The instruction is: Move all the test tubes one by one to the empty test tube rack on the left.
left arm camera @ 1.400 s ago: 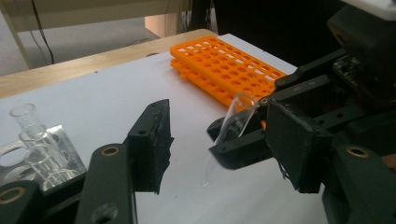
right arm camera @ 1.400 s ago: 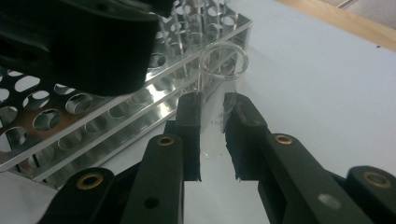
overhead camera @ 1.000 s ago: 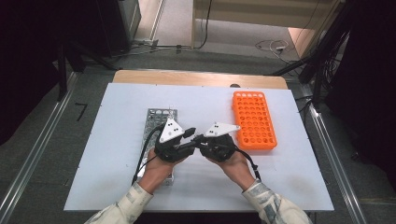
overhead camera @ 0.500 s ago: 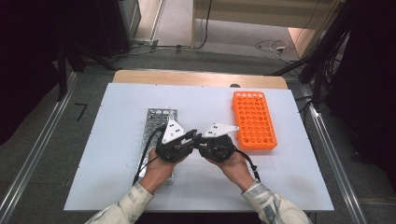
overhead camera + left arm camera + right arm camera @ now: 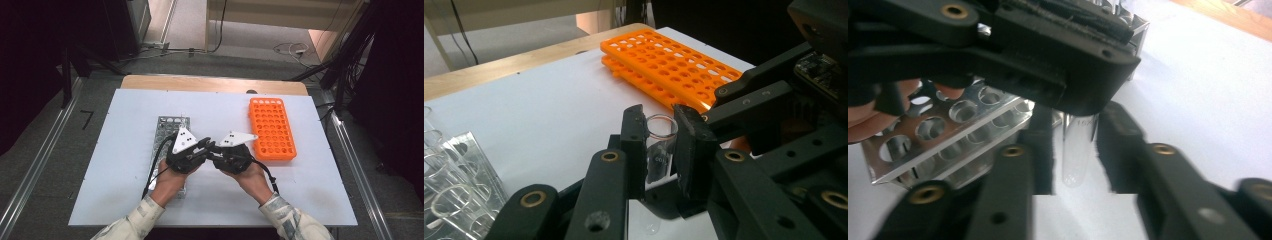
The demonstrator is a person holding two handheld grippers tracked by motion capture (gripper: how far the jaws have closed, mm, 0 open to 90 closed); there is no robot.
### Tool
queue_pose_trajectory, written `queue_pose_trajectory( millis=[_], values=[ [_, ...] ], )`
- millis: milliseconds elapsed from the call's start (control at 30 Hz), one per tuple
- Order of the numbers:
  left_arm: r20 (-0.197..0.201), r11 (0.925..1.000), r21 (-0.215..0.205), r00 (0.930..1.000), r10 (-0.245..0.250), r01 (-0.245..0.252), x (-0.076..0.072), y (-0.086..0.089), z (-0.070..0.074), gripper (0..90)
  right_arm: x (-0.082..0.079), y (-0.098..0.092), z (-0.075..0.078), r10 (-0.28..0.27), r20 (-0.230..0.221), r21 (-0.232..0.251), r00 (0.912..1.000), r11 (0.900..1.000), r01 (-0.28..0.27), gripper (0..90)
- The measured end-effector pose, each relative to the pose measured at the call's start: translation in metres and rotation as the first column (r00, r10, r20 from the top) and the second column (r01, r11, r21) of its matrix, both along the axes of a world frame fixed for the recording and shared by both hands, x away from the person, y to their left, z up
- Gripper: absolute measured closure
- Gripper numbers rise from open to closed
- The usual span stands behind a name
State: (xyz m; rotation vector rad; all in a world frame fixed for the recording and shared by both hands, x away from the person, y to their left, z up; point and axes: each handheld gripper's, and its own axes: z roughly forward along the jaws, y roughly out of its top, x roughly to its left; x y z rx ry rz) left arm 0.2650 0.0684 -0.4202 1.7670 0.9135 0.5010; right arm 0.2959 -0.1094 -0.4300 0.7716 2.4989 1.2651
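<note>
— Who has the glass tube [image 5: 659, 131]?
— The left gripper [image 5: 660, 145] — clamped on it, above the white table [image 5: 125, 130]. The right gripper [image 5: 1075, 150] has just been opening; its pads flank the tube without pressing.

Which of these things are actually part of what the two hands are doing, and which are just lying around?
In use:
- glass test tube, gripped by the left tool
- right tool, jaws just opening, tube between them
- clear tube rack
- orange tube rack, probably

Lying about:
- loose cables on the floor beyond the table
</note>
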Motion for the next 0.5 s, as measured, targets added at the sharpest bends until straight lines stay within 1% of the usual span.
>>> queue_pose_trajectory(
  millis=[100, 200, 333, 400, 433, 500],
  values=[
    [0.004, 0.9998, -0.018, 0.9999, 0.012, -0.012, 0.001, 0.006, 0.004, 75.7, -0.001, -0.002, 0.002, 0.006, 0.002, 0.016, 1.0, 1.0, -0.006, 54.9],
    [0.009, 0.9983, -0.049, 0.9994, 0.033, -0.032, 0.003, 0.014, 0.009, 75.7, -0.001, -0.006, 0.004, 0.011, 0.008, 0.023, 0.9999, 1.0, -0.012, 47.7],
    [0.027, 0.9947, -0.085, 0.9977, 0.062, -0.059, 0.004, 0.026, 0.018, 75.7, 0.0, -0.012, 0.006, 0.005, 0.006, 0.033, 1.0, 0.999, -0.005, 42.4],
    [0.036, 0.9923, -0.101, 0.9965, 0.076, -0.072, 0.005, 0.031, 0.023, 75.7, 0.0, -0.014, 0.007, 0.0, 0.006, 0.035, 1.0, 0.999, -0.001, 41.1],
    [0.037, 0.9918, -0.102, 0.996, 0.081, -0.077, 0.005, 0.034, 0.024, 75.7, 0.001, -0.016, 0.006, 0.002, 0.005, 0.035, 1.0, 0.999, -0.002, 40.5],
    [0.043, 0.9886, -0.114, 0.9937, 0.104, -0.098, 0.006, 0.042, 0.027, 75.6, 0.0, -0.017, 0.006, -0.003, 0.002, 0.035, 1.0, 0.999, 0.002, 40.4]
  ],
)
